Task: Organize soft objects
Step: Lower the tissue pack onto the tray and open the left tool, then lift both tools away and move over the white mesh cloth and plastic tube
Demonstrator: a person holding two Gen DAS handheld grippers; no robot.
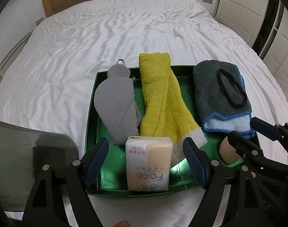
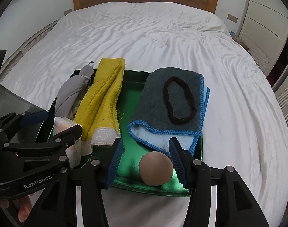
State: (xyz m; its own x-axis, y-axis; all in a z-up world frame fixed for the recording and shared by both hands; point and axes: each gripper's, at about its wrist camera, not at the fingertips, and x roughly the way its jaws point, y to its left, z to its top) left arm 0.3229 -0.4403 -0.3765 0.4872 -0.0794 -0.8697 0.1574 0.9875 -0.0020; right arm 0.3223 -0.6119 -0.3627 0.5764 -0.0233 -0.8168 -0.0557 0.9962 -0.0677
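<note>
**A:** Start with the big things. The white bed [image 1: 125, 30] is soft and rumpled, and the green tray [image 1: 91, 113] sits on it near the foot. What worries you there?

**B:** The footing. A push on the tray's near rim could tip or slide it on that bedding, I'd judge. And it is crowded: the yellow towel [image 1: 161, 98] runs down the middle with its far end over the back rim, and the grey-blue cloth [image 2: 168, 117] hangs over the right edge.

**A:** So a snag on either could drag it off?

**B:** Likely. The black hair loop [image 2: 179, 102] lies loose on that cloth and would go with it. The grey eye mask [image 1: 115, 104] leans at the left, just beside the towel.

**A:** And the grippers?

**B:** The left gripper [image 1: 145, 162] is spread wide with the tissue pack [image 1: 148, 162] between its fingers, apparently not touching either one. The pack stands on end at the tray's near edge; a one-sided nudge could topple it.

**A:** The right one?

**B:** The right gripper [image 2: 145, 162] is also wide open, holding nothing. The beige ball [image 2: 156, 168] sits close to its right finger [image 2: 177, 160]; whether they touch, I cannot tell. An off-centre squeeze could roll it away.
</note>
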